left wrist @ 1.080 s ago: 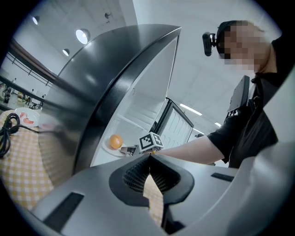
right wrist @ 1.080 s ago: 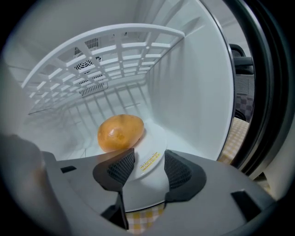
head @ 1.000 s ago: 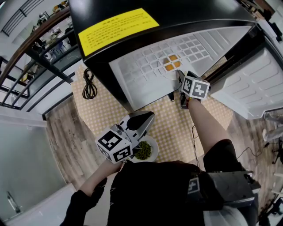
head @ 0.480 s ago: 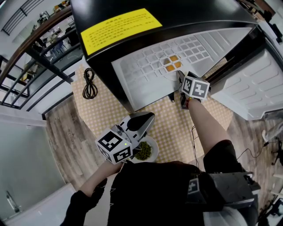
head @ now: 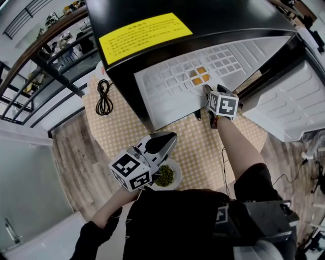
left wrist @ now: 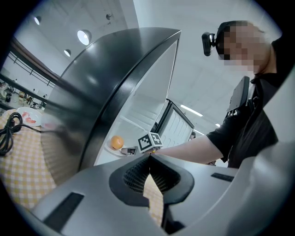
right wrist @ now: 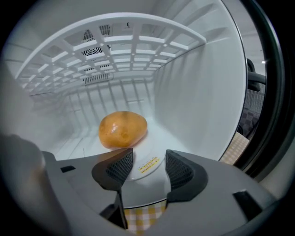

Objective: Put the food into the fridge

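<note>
The left gripper (head: pixel 166 138) covers the left part of the plate of greens (head: pixel 171 176). The white shelf (head: pixel 167 84) breaks the orange food (head: pixel 199 75) into patches. Print on the yellow label (head: pixel 144 34) is too small to read. So is the sticker (right wrist: pixel 148 164) on the white plate (right wrist: pixel 152 150), whose near rim sits behind the right gripper (right wrist: pixel 145 168). The fridge door (head: pixel 297 99) runs off the right edge.

The fridge (head: pixel 213 15) is black outside, with a yellow label (head: pixel 144 31), and white inside. The round piece of food (right wrist: pixel 122 129) is golden orange with some browner spots, and its plate (right wrist: pixel 159 150) is white. The tablecloth (head: pixel 114 127) has a yellow and white check. The chopped vegetables (head: pixel 165 175) are green. The cable (head: pixel 103 92) is black. The left gripper (left wrist: pixel 150 156) and the right gripper (right wrist: pixel 145 166) are grey with black ribbed pads and black-and-white marker squares.
</note>
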A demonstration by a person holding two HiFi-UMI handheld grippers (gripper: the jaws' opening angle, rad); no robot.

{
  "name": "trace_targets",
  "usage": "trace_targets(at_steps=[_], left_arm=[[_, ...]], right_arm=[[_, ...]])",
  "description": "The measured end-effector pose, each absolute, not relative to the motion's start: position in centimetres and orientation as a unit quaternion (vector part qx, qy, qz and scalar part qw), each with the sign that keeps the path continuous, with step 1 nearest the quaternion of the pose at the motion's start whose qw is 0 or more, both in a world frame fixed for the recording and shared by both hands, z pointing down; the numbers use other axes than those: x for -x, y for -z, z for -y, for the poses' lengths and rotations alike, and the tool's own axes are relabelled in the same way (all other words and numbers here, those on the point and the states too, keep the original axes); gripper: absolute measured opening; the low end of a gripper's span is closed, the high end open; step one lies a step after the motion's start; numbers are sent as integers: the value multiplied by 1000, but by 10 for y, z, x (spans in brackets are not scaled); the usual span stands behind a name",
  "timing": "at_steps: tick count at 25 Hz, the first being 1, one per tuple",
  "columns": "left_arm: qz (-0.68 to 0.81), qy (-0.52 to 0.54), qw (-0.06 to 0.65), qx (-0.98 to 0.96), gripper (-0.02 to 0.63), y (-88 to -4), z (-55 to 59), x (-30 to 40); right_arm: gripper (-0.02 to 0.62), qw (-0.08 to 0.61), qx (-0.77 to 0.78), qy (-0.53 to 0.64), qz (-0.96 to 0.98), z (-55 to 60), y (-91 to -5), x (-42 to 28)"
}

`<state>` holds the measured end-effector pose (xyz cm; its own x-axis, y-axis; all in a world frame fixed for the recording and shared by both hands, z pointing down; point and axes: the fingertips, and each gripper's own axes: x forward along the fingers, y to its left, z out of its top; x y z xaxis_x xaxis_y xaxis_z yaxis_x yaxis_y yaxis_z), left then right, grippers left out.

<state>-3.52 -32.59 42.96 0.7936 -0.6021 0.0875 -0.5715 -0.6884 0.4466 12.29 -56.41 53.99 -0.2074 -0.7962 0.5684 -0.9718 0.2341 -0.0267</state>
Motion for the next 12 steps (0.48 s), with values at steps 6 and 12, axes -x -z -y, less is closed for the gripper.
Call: trace_targets(at_steps=[6,12], left_arm=[[322,33,229,-918,12,-427,328,37],[318,30,230,-919,11,-424,326,32]], right_arm=[[221,228,-585,-192,754,566,-538,-122],[218,236,-583,-166,760,562,-538,-127]])
